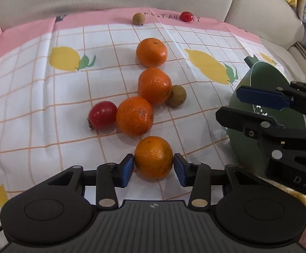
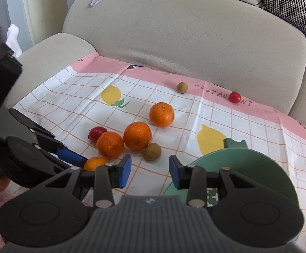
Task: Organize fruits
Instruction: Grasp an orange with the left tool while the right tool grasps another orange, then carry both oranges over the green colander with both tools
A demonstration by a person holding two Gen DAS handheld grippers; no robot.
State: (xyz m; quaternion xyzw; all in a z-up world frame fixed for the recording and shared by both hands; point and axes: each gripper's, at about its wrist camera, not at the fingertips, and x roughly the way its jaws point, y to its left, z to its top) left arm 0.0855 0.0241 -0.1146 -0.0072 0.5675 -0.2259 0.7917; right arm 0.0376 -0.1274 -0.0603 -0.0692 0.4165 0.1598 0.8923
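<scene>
Several oranges lie on a lemon-print cloth (image 1: 37, 105). My left gripper (image 1: 154, 169) is shut on the nearest orange (image 1: 153, 157), which rests on the cloth with a blue pad against each side. Beyond it sit two more oranges (image 1: 134, 116) (image 1: 154, 86), a cherry tomato (image 1: 102, 115) and a small brown fruit (image 1: 176, 95). A green bowl (image 2: 248, 162) stands at the right. My right gripper (image 2: 150, 171) hangs open at the bowl's left rim, with only cloth showing between its pads. In the right wrist view the held orange (image 2: 95, 163) peeks out beside a left finger (image 2: 70, 155).
A further orange (image 1: 152, 52) lies deeper on the cloth. Another brown fruit (image 1: 138, 18) and a second tomato (image 1: 187, 16) sit on the pink border by the beige sofa back (image 2: 184, 31). The sofa arm (image 2: 53, 48) bounds the left side.
</scene>
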